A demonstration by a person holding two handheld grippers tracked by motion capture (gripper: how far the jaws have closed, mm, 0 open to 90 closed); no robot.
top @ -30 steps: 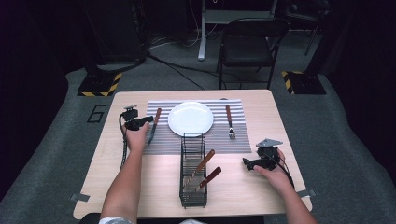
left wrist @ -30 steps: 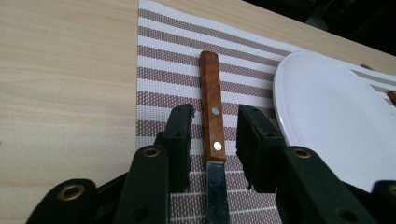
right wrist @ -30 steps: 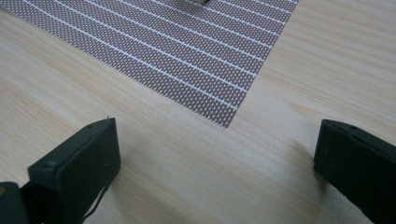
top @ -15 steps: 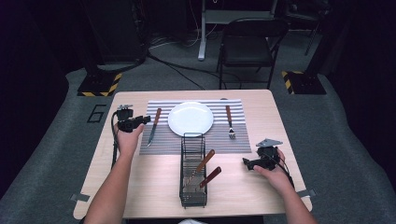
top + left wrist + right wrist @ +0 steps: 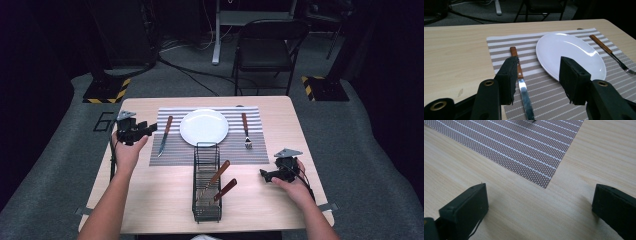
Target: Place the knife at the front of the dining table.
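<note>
A white plate (image 5: 204, 126) lies mid-placemat on the striped placemat (image 5: 235, 147). To its left a wooden-handled knife (image 5: 164, 135) lies on the mat, and to its right a wooden-handled fork (image 5: 245, 130). My left gripper (image 5: 150, 128) hovers open at the table's left, just left of the knife; in the left gripper view its jaws frame the knife (image 5: 521, 80) and the plate (image 5: 570, 55). My right gripper (image 5: 263, 174) rests open low over the bare wood at the right, near the placemat's corner (image 5: 544, 185).
A black wire caddy (image 5: 207, 182) stands at the front centre and holds two wooden-handled utensils (image 5: 220, 172). A dark folding chair (image 5: 267, 47) stands behind the table. Bare tabletop (image 5: 145, 195) lies front left.
My left gripper has pulled back leftward, away from the knife on the placemat. The right gripper has stayed put.
</note>
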